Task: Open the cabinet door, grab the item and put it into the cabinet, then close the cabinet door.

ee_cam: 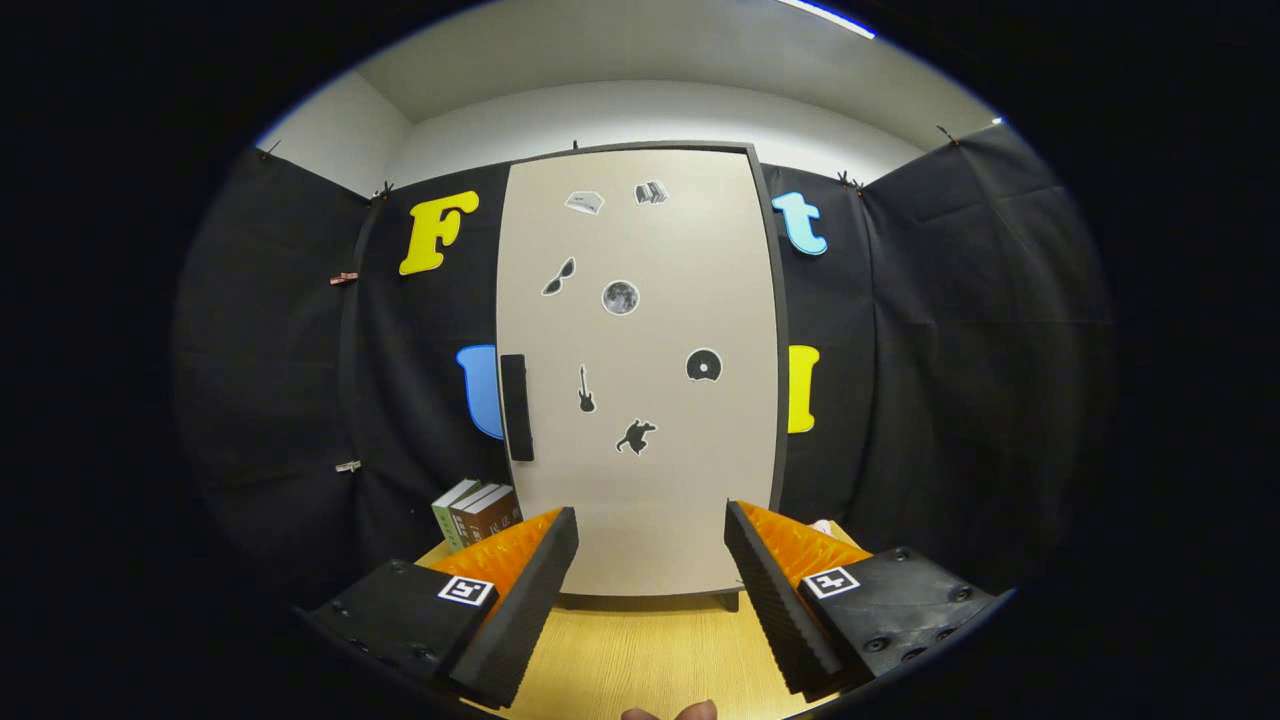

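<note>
A tall beige cabinet [640, 370] with a dark frame stands straight ahead of me on a wooden table [650, 650]. Its door is closed and carries several small black stickers. A black vertical handle [516, 407] sits on the door's left edge. Left of the cabinet, a few books [478, 512] stand upright on the table, just beyond my left finger. My gripper [650, 600] is open, nothing between its fingers, short of the cabinet's base.
Black cloth walls close in on both sides and behind the cabinet. Bare wooden tabletop lies between my fingers and the cabinet's foot. A person's fingertips [670, 712] show at the near edge below the gripper.
</note>
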